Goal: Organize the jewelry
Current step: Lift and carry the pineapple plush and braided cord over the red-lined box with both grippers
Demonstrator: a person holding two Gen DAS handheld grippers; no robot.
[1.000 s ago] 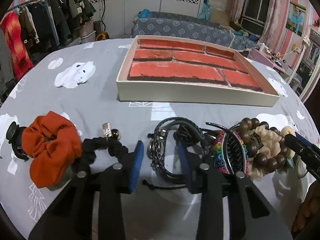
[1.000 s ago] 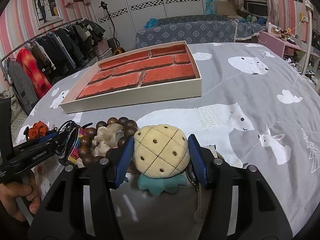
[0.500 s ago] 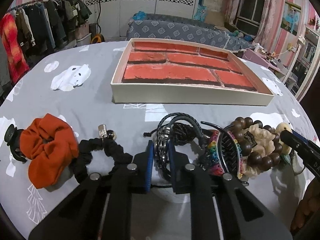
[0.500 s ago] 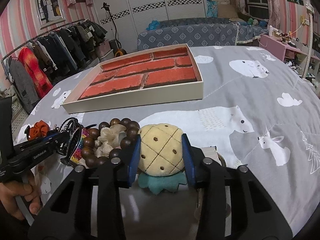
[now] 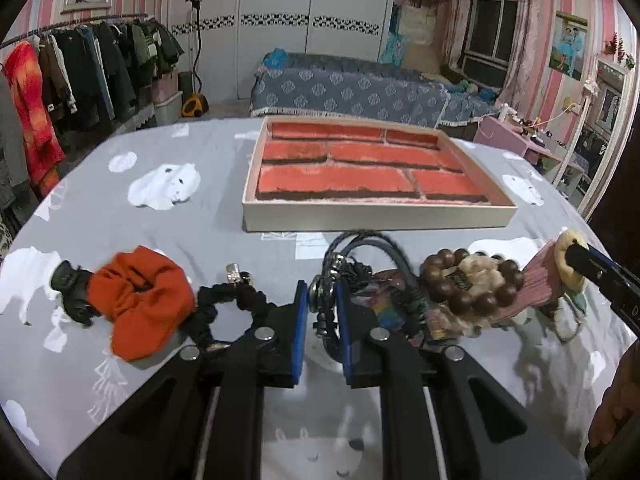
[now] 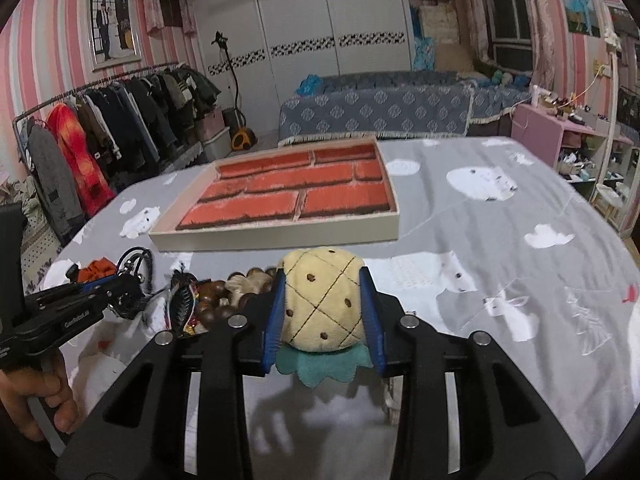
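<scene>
Gripping a braided cord bracelet (image 5: 352,264) in your left gripper (image 5: 322,312), you have its jaws nearly closed, just in front of the tray (image 5: 376,216). Your right gripper (image 6: 325,312) pinches a plush pineapple (image 6: 322,300), also in front of the tray, beside the bead bracelet (image 5: 472,284).

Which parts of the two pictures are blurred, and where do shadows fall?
Left wrist view: the braided black bracelet and the pink item at right are motion-smeared; the tray is sharp. Right wrist view: the pineapple plush is sharp, its shadow falling on the cloth below; straight edges bend from fisheye.
</scene>
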